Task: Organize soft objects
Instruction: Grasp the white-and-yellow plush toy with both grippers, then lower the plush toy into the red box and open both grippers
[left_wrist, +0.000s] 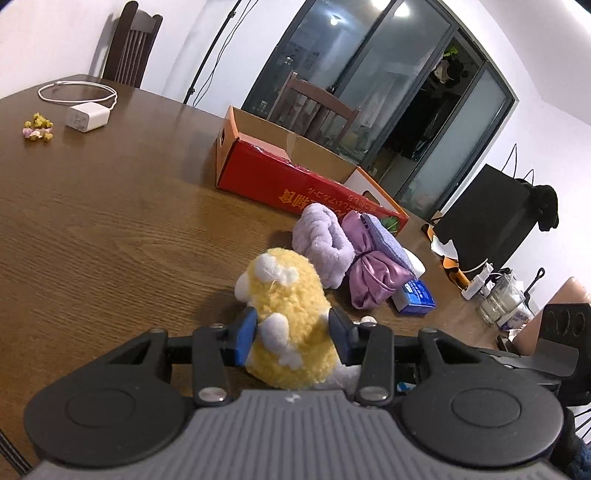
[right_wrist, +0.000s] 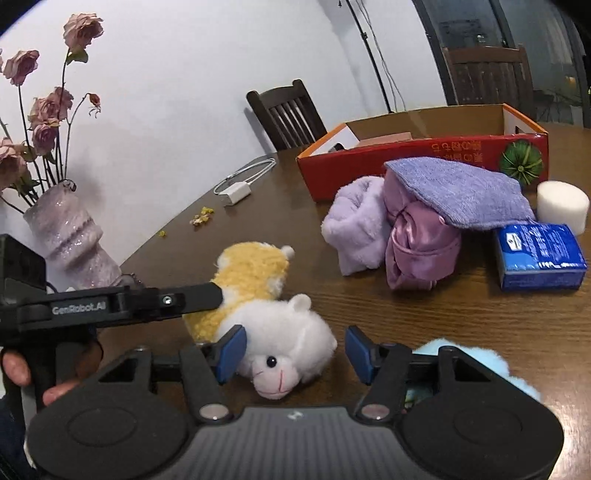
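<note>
Left gripper (left_wrist: 291, 332) fingers pinching yellow plush (left_wrist: 288, 317); right gripper (right_wrist: 293, 352) fingers spread around white plush (right_wrist: 284, 343); bare table (left_wrist: 110, 221) leftward.

A home dining room: a brown wood-grain table (left_wrist: 110, 221) with dark slatted wooden chairs (left_wrist: 129, 44), a glittery pink ceramic vase (right_wrist: 72, 240) of faded pink roses (right_wrist: 48, 99), and dark-framed glass sliding doors (left_wrist: 388, 92).

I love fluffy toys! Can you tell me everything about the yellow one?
The yellow plush toy is woolly and curly, with white patches on its head and small white paws. It lies on its side on the wooden table, pinched between the blue pads of the left claw. A white plush lamb presses against it.
</note>
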